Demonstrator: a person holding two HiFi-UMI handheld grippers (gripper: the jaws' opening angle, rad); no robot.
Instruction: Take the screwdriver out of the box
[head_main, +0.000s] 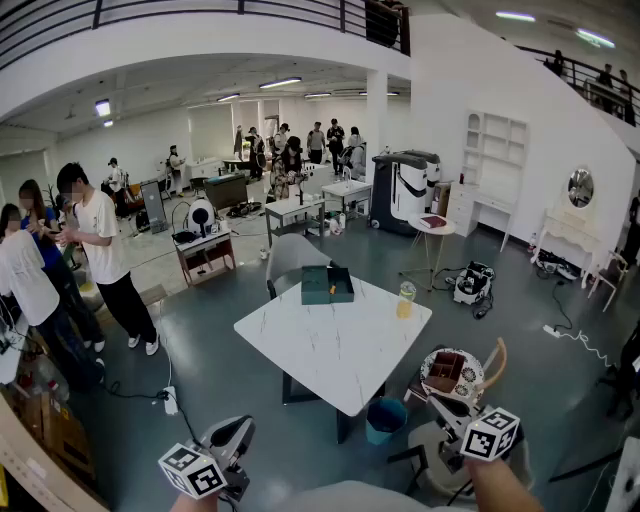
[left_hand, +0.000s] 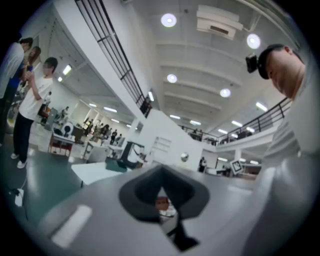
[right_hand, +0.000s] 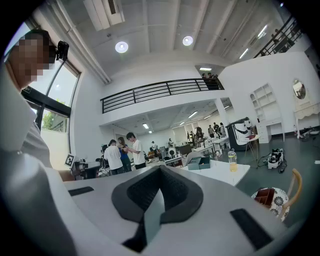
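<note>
Your left gripper (head_main: 232, 437) and right gripper (head_main: 447, 410) are both closed and empty, while the box (head_main: 327, 285) sits well ahead at the desk's (head_main: 330, 350) far edge, roughly midway between them, its screwdriver out of sight.

Bottle (head_main: 405, 299) on white table (head_main: 330, 350); blue bin (head_main: 384, 420) beside.

Both grippers are held low and close to the body, at the bottom edge of the head view, pointing about level and away from the person. The left gripper (head_main: 236, 432) has its jaws pressed together, empty. The right gripper (head_main: 447, 408), with the right forearm (head_main: 497, 486) behind it, also has its jaws together, nothing between them
</note>
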